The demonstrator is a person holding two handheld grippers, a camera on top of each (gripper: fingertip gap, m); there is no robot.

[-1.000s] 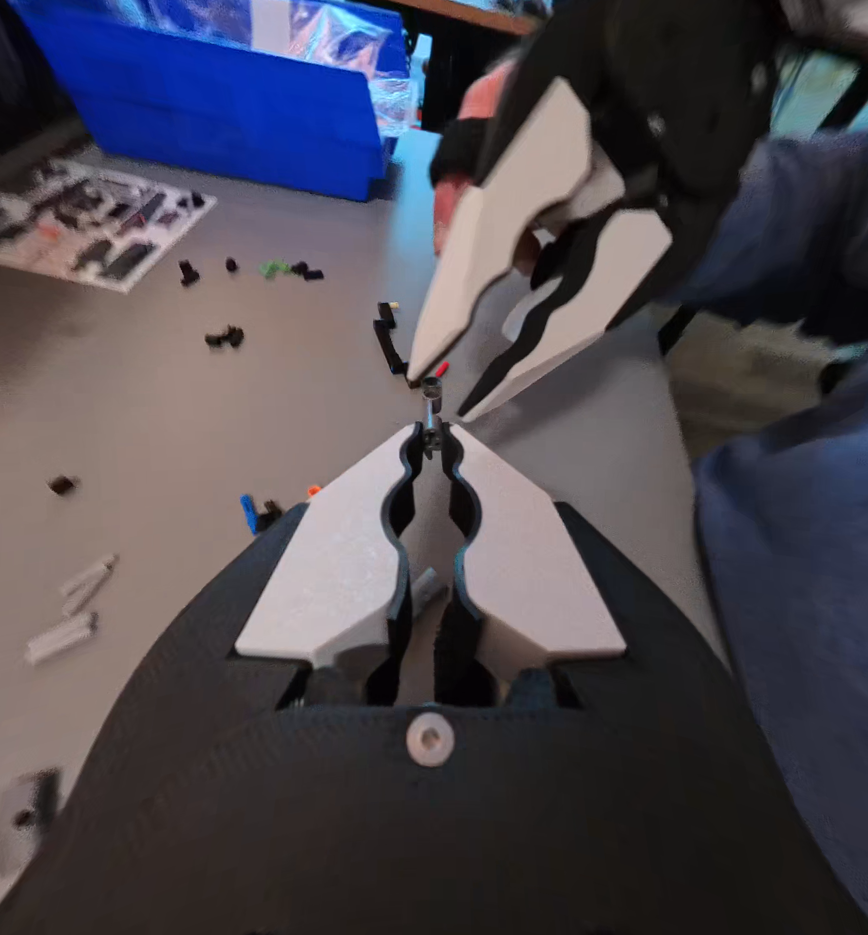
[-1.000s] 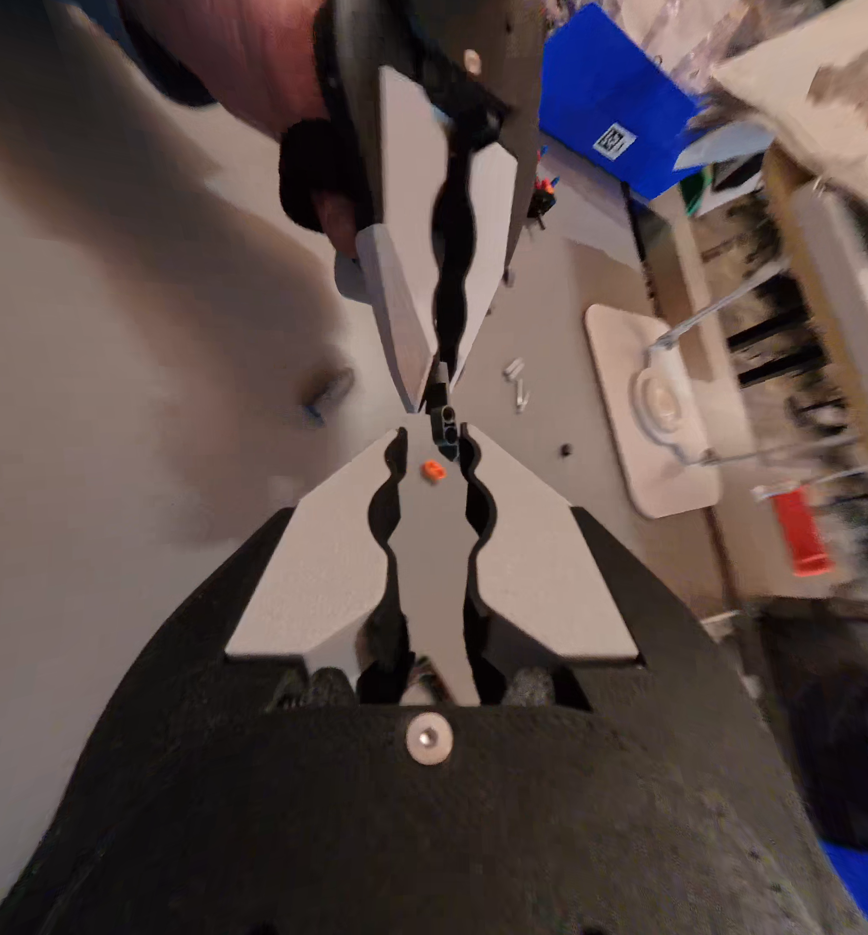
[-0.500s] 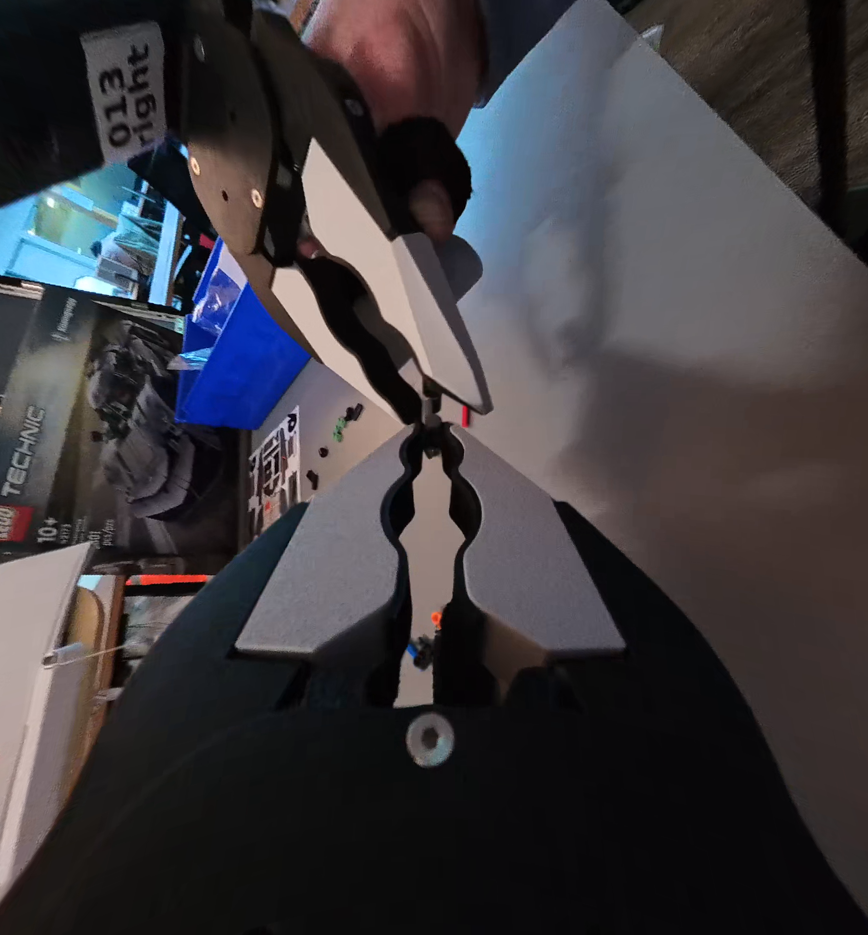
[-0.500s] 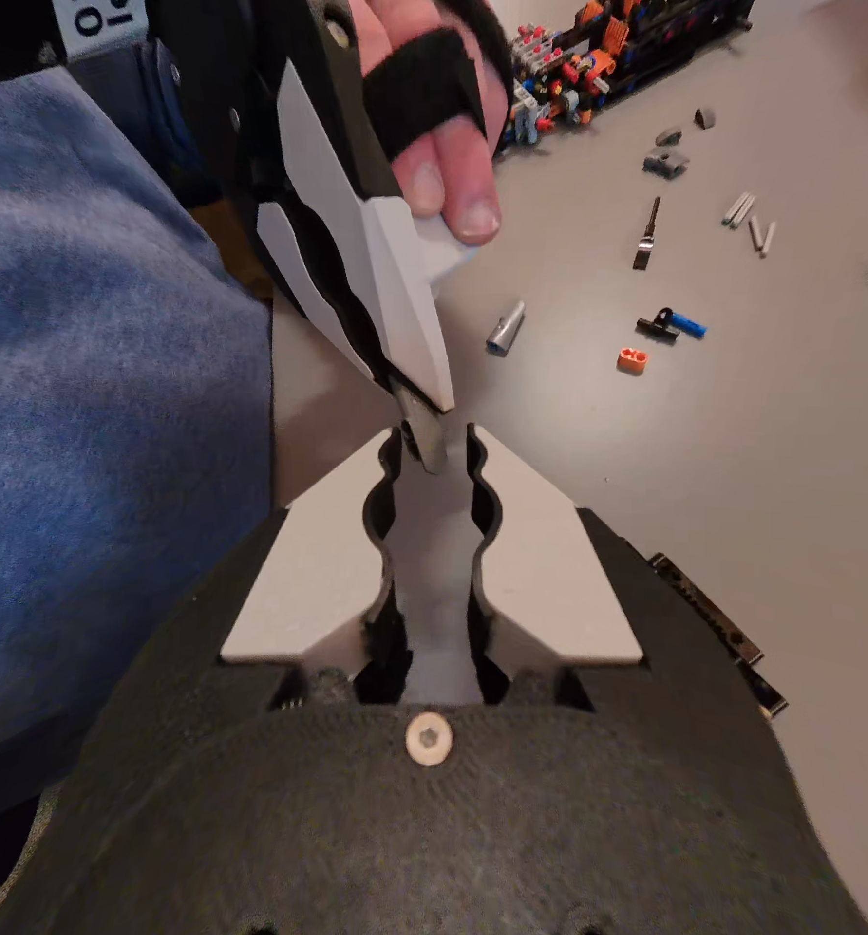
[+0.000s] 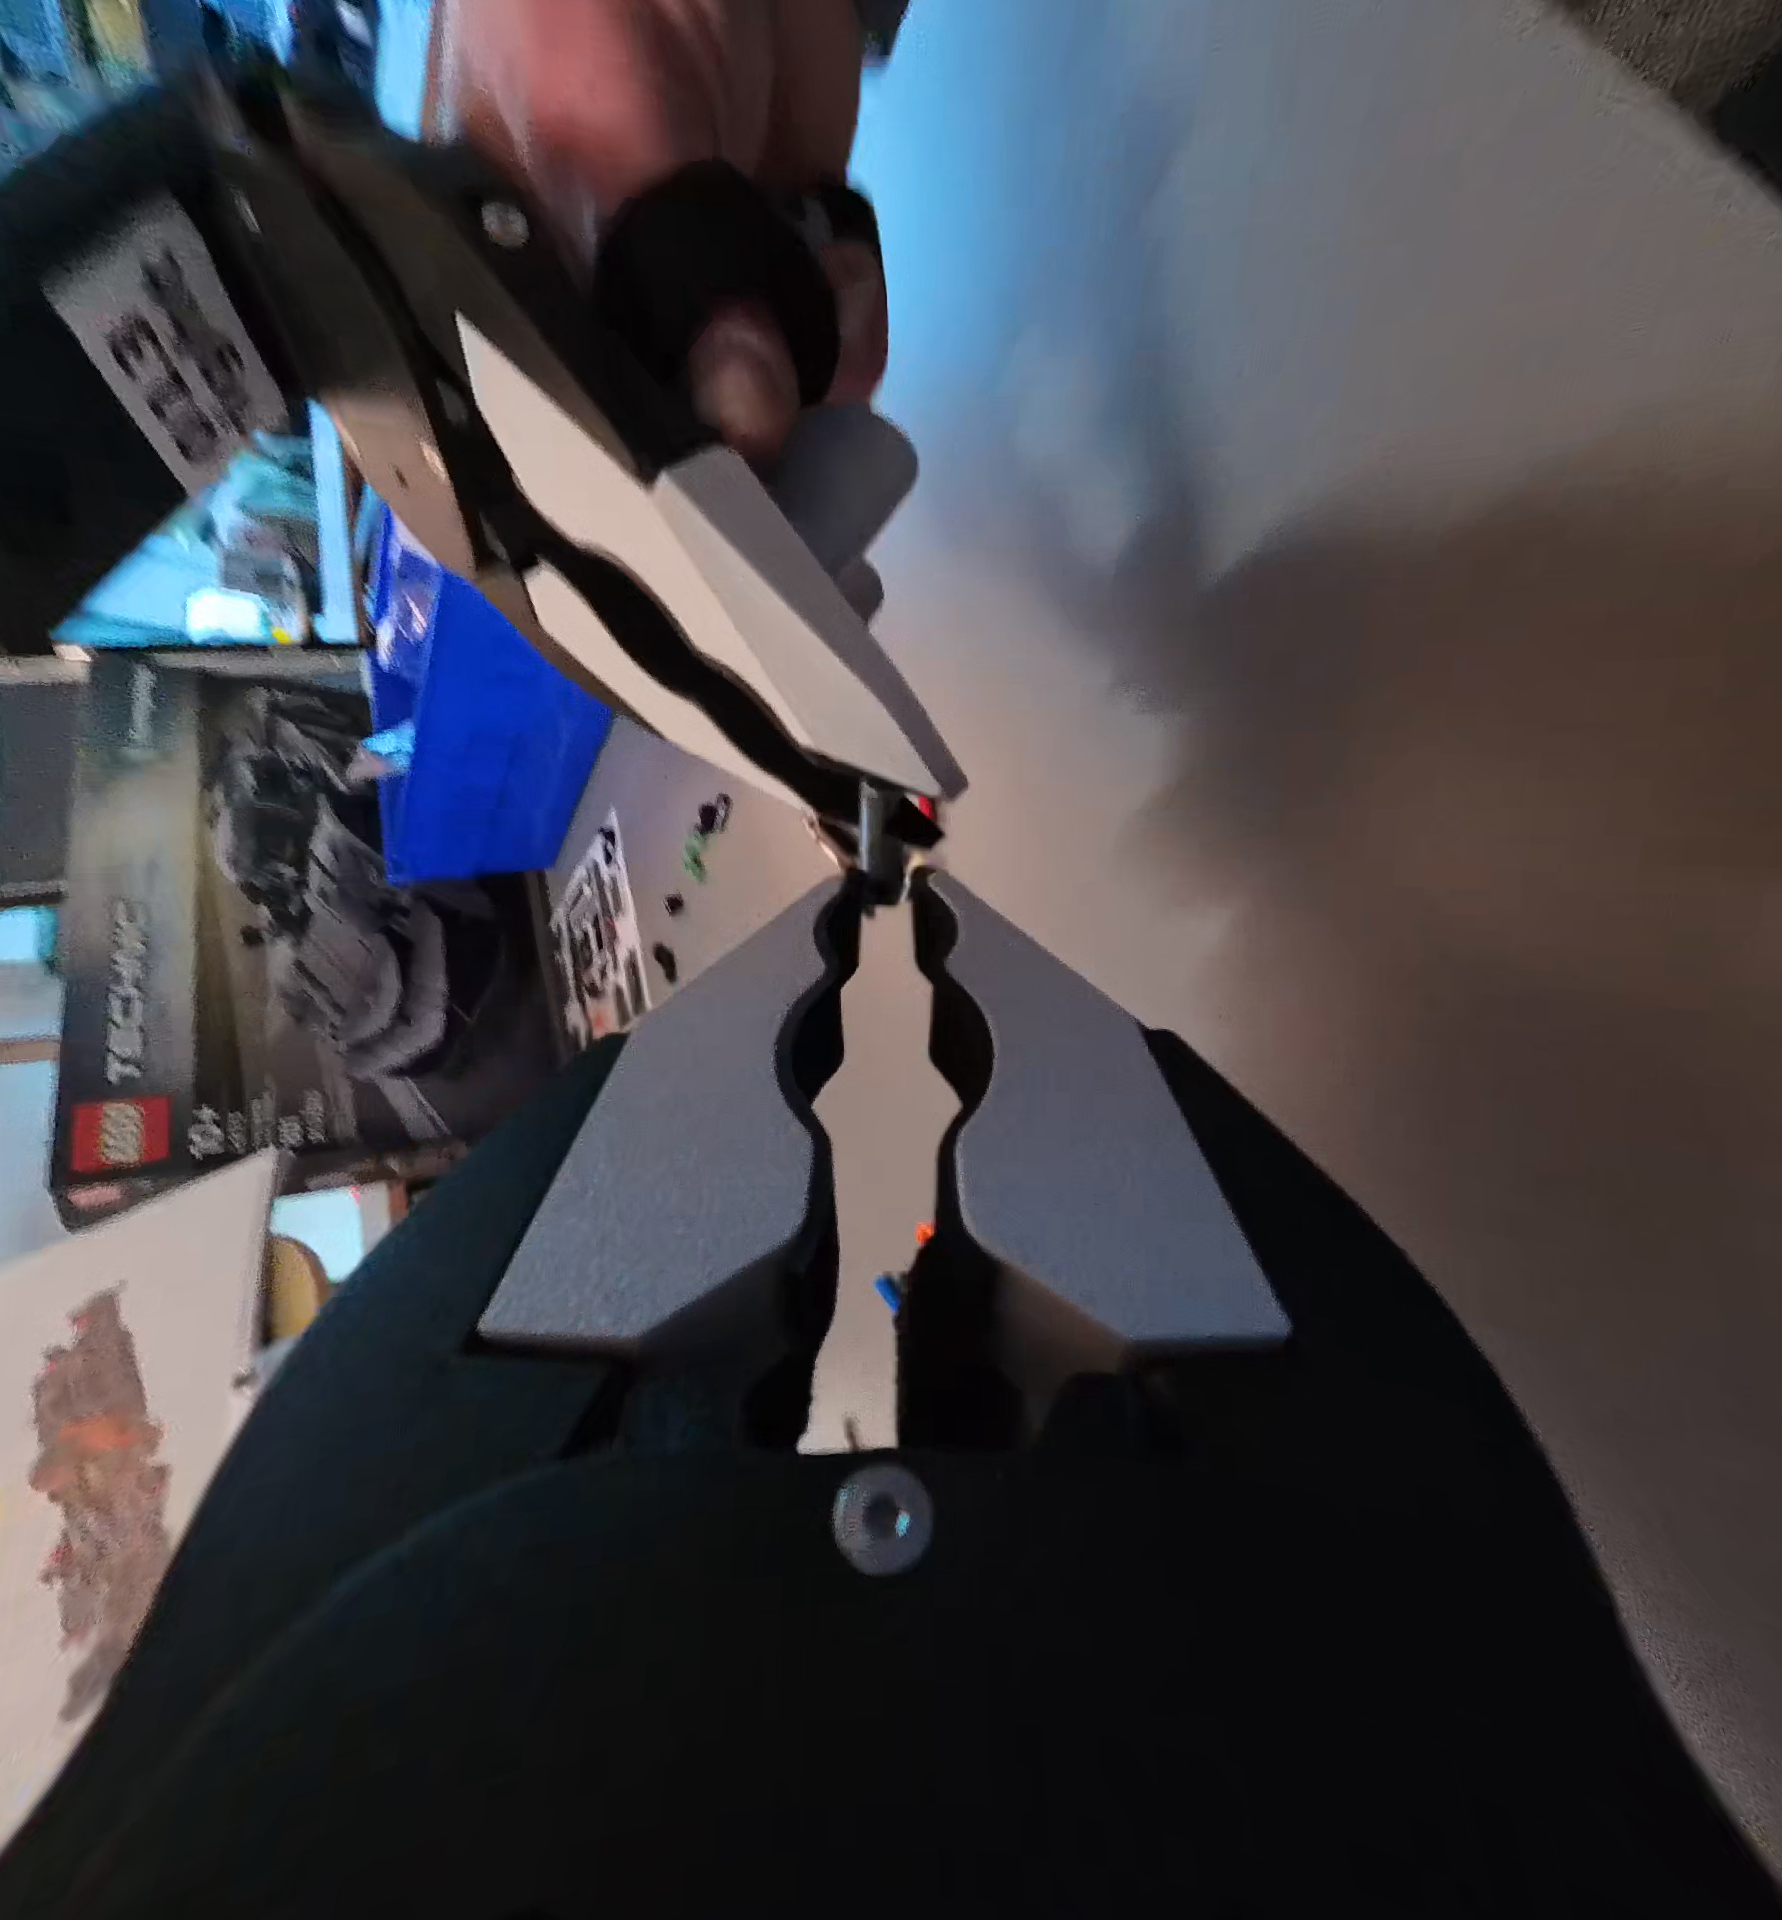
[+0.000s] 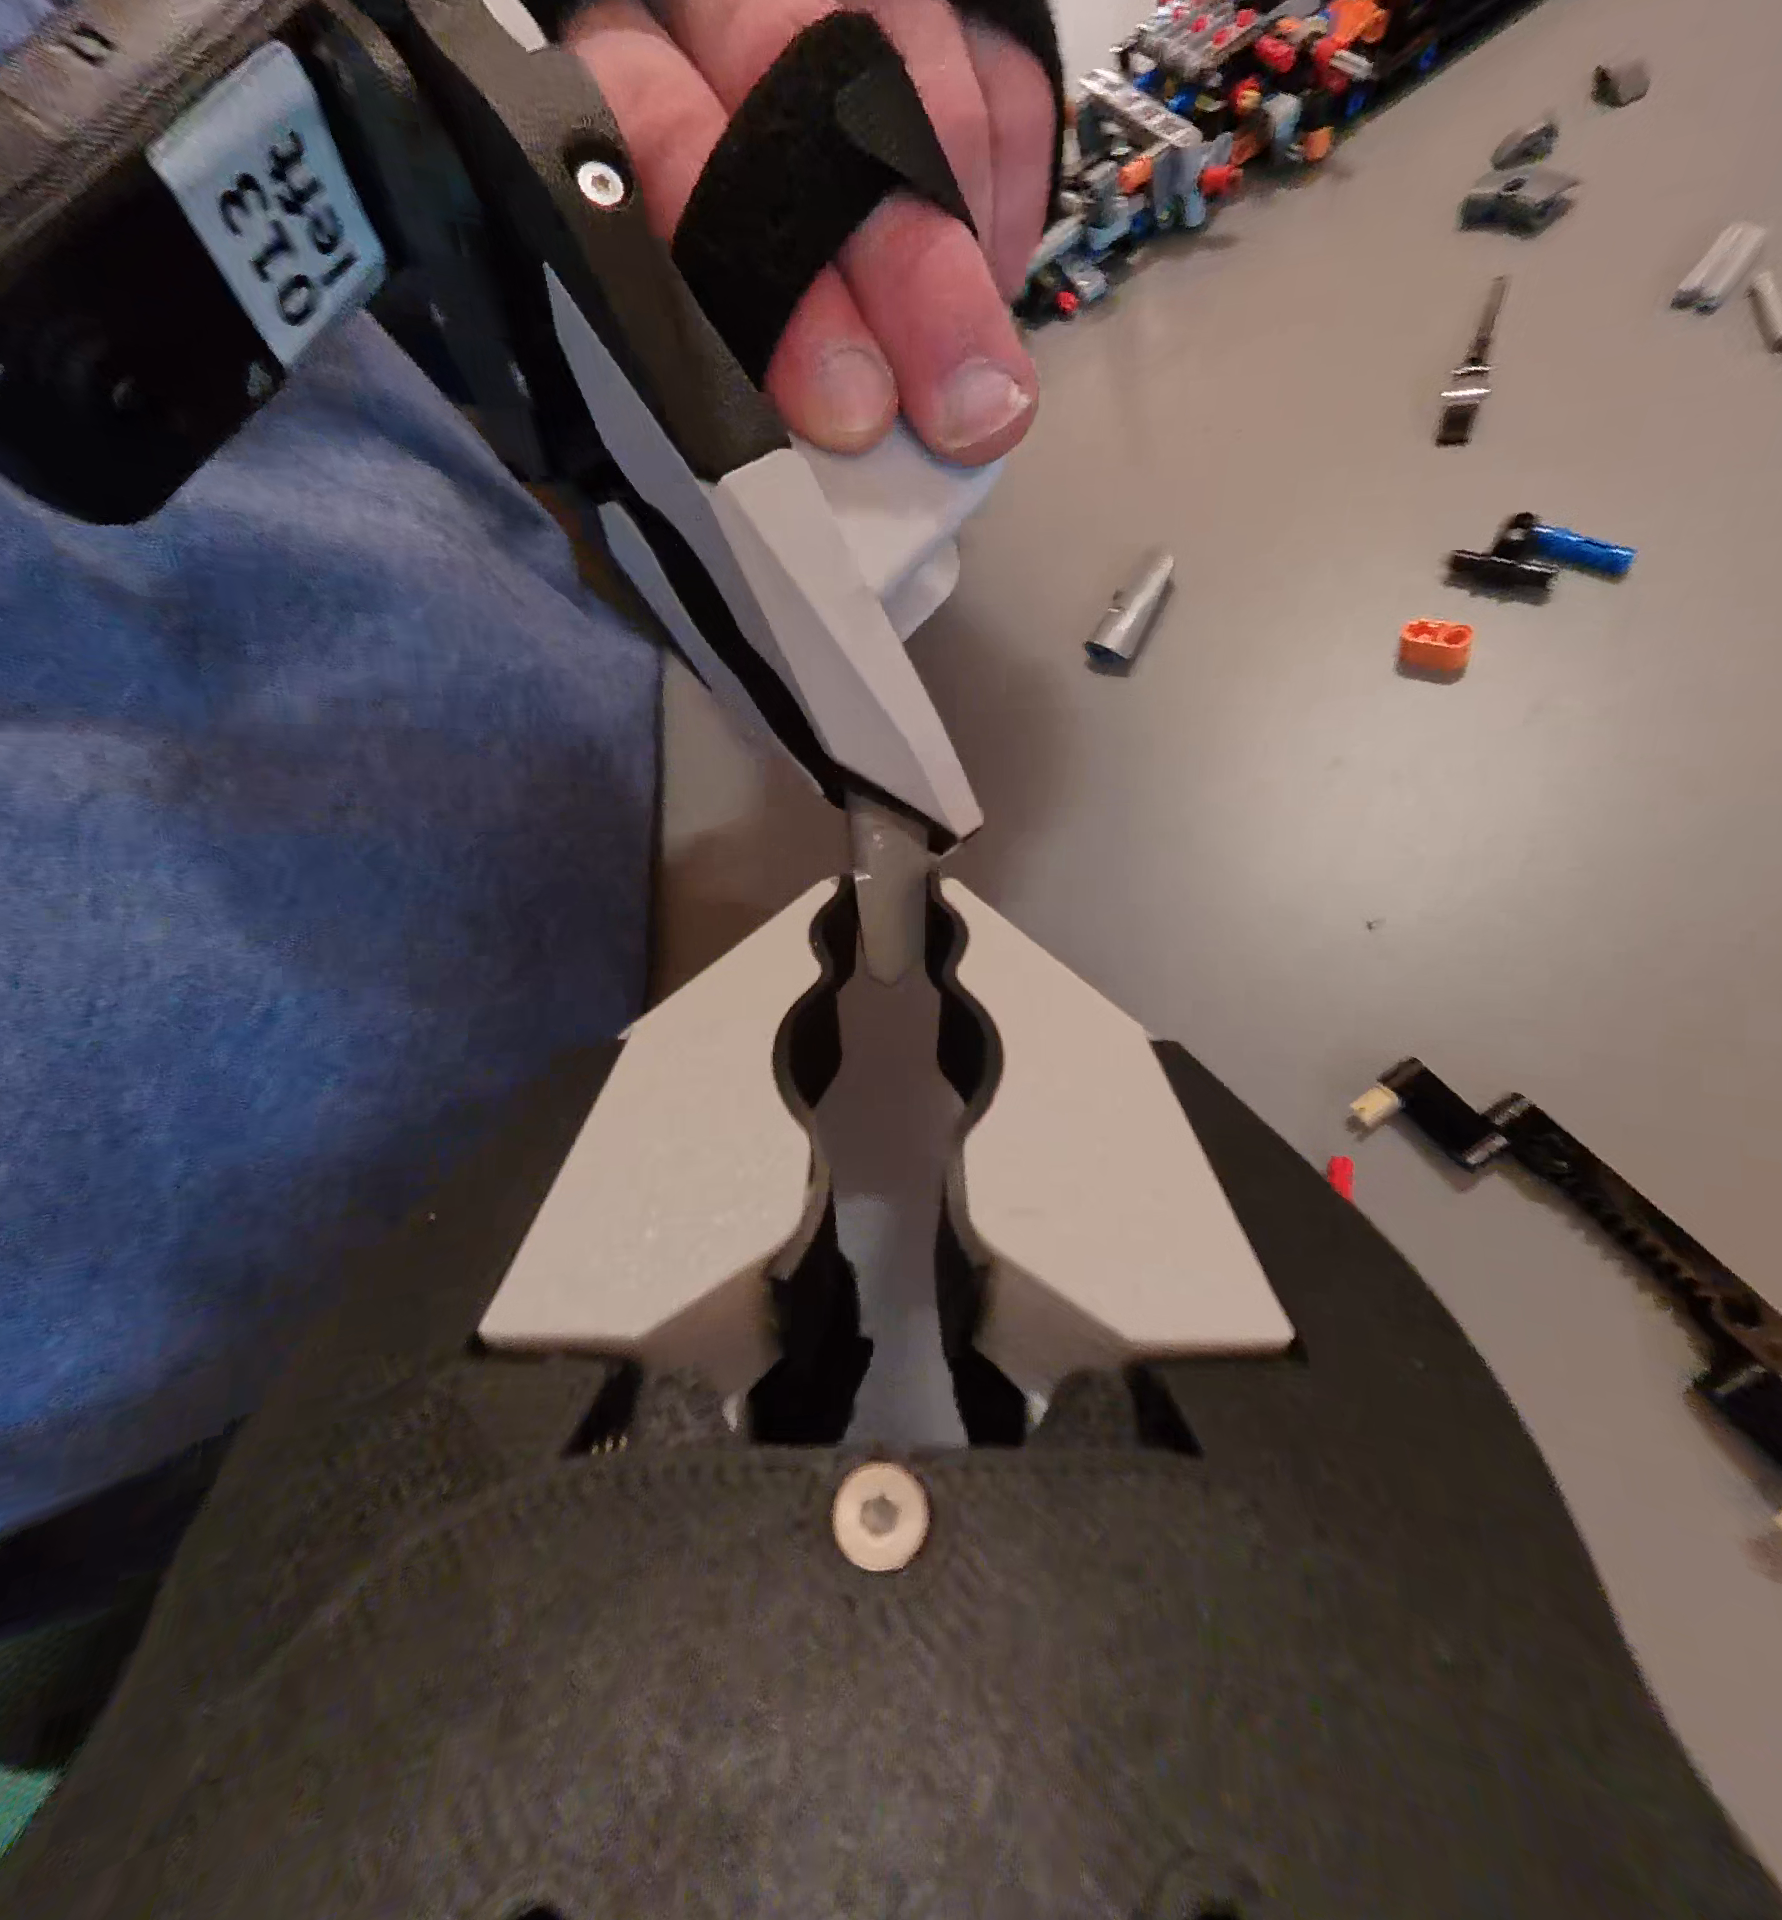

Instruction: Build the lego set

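A small grey Lego piece (image 6: 885,914) is held between the two grippers above the grey table (image 6: 1386,852). My left gripper (image 6: 908,821) comes in from the upper left of the right wrist view and is shut on the piece's upper end. My right gripper (image 6: 892,894) has its fingertips closed on the lower end. In the blurred left wrist view, the piece (image 5: 879,836) sits between my left gripper (image 5: 885,883) and the right gripper (image 5: 902,805), which reaches in from the upper left. A hand (image 6: 866,260) holds the left gripper.
On the table lie a grey tube connector (image 6: 1126,613), an orange piece (image 6: 1434,646), a black piece with a blue pin (image 6: 1536,556), a long black beam assembly (image 6: 1593,1216) and a partly built model (image 6: 1230,114). A blue sleeve (image 6: 243,779) fills the left. A Lego box (image 5: 243,935) and blue bin (image 5: 492,727) stand behind.
Both grippers have turned, so the views swung. The right gripper's fingers have narrowed around the grey piece that the left gripper holds. The left gripper kept its grip.
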